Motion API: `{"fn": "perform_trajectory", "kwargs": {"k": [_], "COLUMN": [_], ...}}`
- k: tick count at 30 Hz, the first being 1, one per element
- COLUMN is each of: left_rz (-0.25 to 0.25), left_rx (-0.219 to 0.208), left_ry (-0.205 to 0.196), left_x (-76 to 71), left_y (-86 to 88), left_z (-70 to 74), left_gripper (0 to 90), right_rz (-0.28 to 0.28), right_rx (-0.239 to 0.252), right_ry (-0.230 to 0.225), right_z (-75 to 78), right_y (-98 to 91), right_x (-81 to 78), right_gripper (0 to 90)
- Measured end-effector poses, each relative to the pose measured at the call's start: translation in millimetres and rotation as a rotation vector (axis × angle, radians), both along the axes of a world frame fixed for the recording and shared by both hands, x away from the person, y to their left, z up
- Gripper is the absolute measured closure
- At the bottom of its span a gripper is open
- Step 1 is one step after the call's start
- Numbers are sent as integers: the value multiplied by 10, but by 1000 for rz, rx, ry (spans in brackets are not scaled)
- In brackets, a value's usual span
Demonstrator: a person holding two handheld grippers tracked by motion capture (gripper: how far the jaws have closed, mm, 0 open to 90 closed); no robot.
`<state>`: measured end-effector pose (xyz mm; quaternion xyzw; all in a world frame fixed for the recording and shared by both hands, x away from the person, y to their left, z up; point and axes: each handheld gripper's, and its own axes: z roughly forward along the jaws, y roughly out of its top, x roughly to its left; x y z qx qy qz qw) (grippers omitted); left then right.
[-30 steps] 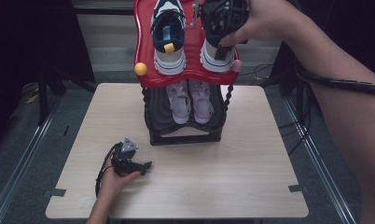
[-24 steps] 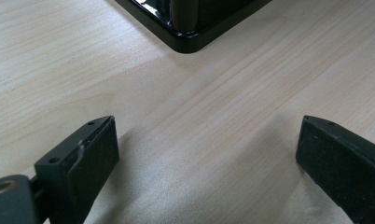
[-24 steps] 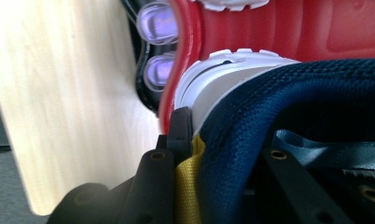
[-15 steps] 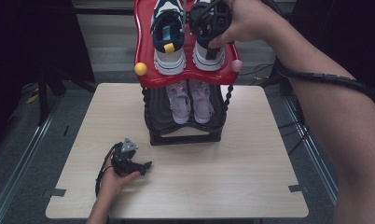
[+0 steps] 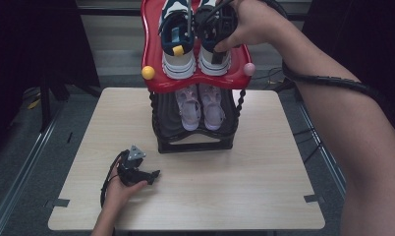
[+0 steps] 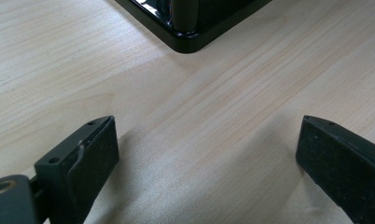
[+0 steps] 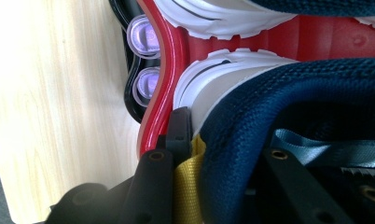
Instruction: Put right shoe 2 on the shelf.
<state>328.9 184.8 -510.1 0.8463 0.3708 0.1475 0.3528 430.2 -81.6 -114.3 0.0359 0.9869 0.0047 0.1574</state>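
Note:
Two navy and white sneakers stand side by side on the red top shelf (image 5: 235, 78) of a shoe rack. My right gripper (image 5: 216, 27) is shut on the heel collar of the right sneaker (image 5: 214, 56), whose sole rests on the shelf. In the right gripper view my right gripper (image 7: 223, 154) has one jaw outside the heel by a yellow pull tab (image 7: 185, 186) and the other inside the navy collar (image 7: 251, 121). The left sneaker (image 5: 177, 46) stands free. My left gripper (image 5: 149, 175) lies on the table, held by a hand, open and empty (image 6: 206, 154).
A pair of pale pink shoes (image 5: 201, 105) sits on the rack's black lower shelf (image 5: 195, 142). The rack's black base corner (image 6: 190, 39) lies just ahead of the left jaws. Bare wooden tabletop (image 5: 254, 182) surrounds the rack. A cable (image 5: 328, 81) trails along the right forearm.
The right hand has shifted left and slightly down with the right sneaker, bringing it closer to the left one. The left hand and gripper have not moved.

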Motion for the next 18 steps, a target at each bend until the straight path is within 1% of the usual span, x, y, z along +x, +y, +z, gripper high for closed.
{"fn": "perform_trajectory", "kwargs": {"k": [5,9,12,13,18], "left_rz": [0,0,0,0,0], "left_rx": [0,0,1,0,0], "left_ry": [0,0,0,0,0], "left_x": [0,0,0,0,0], "left_y": [0,0,0,0,0], "left_z": [0,0,0,0,0], "left_gripper": [54,54,53,54,54], "right_rz": [2,15,25,18,30], "right_rx": [17,15,23,29,28], "right_ry": [6,7,7,5,8], "right_z": [-1,3,1,-1,2], "right_y": [-6,-17,-27,-30,-36], "right_x": [11,19,25,19,22], "right_gripper": [733,730,727,727,725]}}
